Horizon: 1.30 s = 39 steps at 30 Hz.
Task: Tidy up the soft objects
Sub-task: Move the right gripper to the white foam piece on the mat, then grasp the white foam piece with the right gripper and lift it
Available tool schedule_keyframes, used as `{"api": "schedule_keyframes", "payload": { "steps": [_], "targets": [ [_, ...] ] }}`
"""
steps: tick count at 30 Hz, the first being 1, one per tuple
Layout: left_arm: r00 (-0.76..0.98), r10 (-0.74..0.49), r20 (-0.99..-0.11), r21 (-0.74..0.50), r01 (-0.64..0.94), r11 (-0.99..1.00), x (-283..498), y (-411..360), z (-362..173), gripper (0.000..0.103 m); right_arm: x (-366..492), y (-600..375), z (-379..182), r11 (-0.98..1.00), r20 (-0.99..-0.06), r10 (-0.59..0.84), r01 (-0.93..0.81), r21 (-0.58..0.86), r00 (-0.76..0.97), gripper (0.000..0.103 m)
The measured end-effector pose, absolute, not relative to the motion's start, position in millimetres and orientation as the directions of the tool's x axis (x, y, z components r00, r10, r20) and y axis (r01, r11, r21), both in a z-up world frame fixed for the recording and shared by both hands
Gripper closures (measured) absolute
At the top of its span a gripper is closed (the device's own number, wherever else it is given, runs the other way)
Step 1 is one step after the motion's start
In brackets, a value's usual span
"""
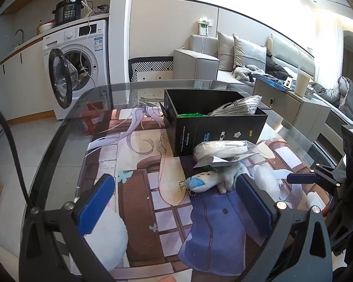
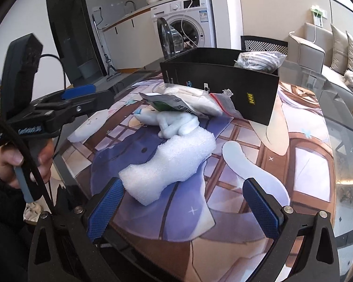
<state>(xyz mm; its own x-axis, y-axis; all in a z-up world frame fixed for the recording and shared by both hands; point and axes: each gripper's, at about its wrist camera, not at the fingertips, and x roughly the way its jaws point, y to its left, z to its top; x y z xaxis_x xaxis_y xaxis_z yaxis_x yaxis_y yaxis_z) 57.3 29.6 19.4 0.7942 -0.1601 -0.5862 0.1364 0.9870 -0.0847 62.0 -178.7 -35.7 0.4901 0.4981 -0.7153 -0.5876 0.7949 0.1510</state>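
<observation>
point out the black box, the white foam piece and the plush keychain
black box [image 2: 223,89], right wrist view, on its front wall
white foam piece [image 2: 176,155], right wrist view, on its middle
plush keychain [image 1: 207,179], left wrist view, on its white body

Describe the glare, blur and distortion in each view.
Left wrist view: window blown out white at upper right, fisheye bends the table edge, centre sharp. Right wrist view: glare on the bare glass at right, left claw slightly soft, foam piece crisp.

Glass table [image 2: 341,141], covered by printed mat [image 2: 247,164]. On mat: black box [image 2: 223,87], bagged items [image 2: 200,103], plush toy [image 2: 174,122], white foam piece [image 2: 174,159].
</observation>
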Motion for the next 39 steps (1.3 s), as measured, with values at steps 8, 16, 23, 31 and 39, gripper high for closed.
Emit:
{"api": "schedule_keyframes", "payload": {
  "steps": [8,16,23,31,39],
  "targets": [
    [0.79,-0.154,-0.593,-0.086,0.128,0.988,60,34,16,0.0,79,-174,-39,0.791,-0.714,0.533,-0.568,0.229,0.454,0.0],
    [0.786,-0.153,-0.599,-0.084,0.128,0.988,61,33,14,0.0,92,-172,-40,0.772,-0.686,0.598,-0.527,0.355,0.414,0.0],
    [0.787,-0.153,-0.598,-0.086,0.127,0.988,61,33,13,0.0,99,-169,-39,0.79,-0.695,0.577,-0.51,0.341,0.43,0.001],
    [0.785,-0.157,-0.6,-0.085,0.133,0.988,62,33,12,0.0,105,-176,-38,0.791,-0.681,0.586,-0.493,0.363,0.439,0.017],
    [0.779,-0.166,-0.605,-0.086,0.143,0.986,62,29,12,0.0,103,-186,-38,0.775,-0.658,0.614,-0.494,0.395,0.436,0.047]
  ]
}}
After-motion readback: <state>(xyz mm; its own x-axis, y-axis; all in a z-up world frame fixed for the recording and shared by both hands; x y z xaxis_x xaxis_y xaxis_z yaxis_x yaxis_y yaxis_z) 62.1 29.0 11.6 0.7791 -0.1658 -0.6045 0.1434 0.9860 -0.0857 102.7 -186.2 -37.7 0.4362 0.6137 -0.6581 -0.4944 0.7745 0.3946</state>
